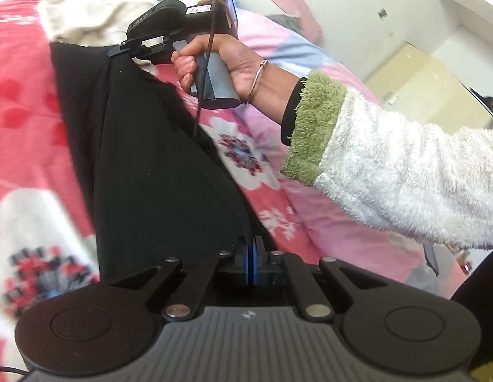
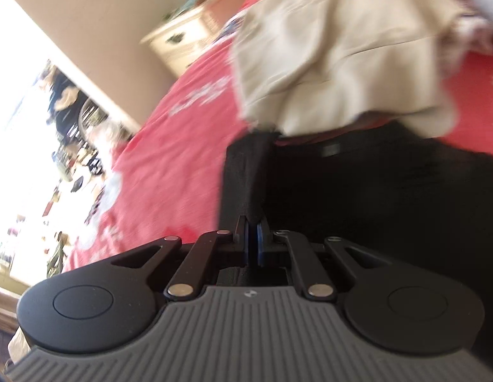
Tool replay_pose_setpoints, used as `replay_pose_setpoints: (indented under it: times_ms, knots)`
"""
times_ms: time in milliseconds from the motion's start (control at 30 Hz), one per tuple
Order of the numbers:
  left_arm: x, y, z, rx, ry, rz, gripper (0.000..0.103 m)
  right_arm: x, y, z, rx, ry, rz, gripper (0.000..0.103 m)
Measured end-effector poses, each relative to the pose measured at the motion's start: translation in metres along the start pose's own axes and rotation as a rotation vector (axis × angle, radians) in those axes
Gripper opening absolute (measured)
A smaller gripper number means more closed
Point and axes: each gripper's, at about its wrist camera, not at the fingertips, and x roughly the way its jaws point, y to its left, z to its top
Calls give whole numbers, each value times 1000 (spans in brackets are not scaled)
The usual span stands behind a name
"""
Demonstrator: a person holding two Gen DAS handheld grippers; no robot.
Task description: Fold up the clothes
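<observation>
The bed (image 1: 26, 102), under a red and pink flowered cover, fills both views. On it the black garment (image 1: 151, 159) runs as a long dark panel from about 6 o'clock in the left wrist view up to 11 o'clock, stretched between the two tools. A crumpled beige garment (image 2: 335, 51) lies just beyond its far edge, at 12 to 1 o'clock in the right wrist view.

The person's right hand (image 1: 214, 67), in a fluffy white sleeve with a green cuff (image 1: 313, 127), holds the right gripper (image 2: 252, 222), whose jaws are clenched on a raised ridge of the black cloth. The left gripper (image 1: 250, 248) has its jaws clamped on the near edge of the same cloth.

The fabric looks light, limp and matte, likely to sag and crease wherever unsupported, and unlikely to slip. Corners and hem edges seem the best holds, both kept taut so the fold lands flat.
</observation>
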Motion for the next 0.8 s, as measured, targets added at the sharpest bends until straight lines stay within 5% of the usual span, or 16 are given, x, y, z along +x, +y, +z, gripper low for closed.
replay_pose_setpoints:
  times_ms: [267, 600, 800]
  knots:
    - [47, -12, 14, 74, 77, -80, 3, -34, -86, 1, 90, -55, -73, 3]
    - [70, -7, 25, 109, 155, -105, 3, -54, -144, -6, 109, -88, -83, 4]
    - [65, 9, 38, 35, 163, -116, 3, -60, -178, -25, 240, -63, -106, 18]
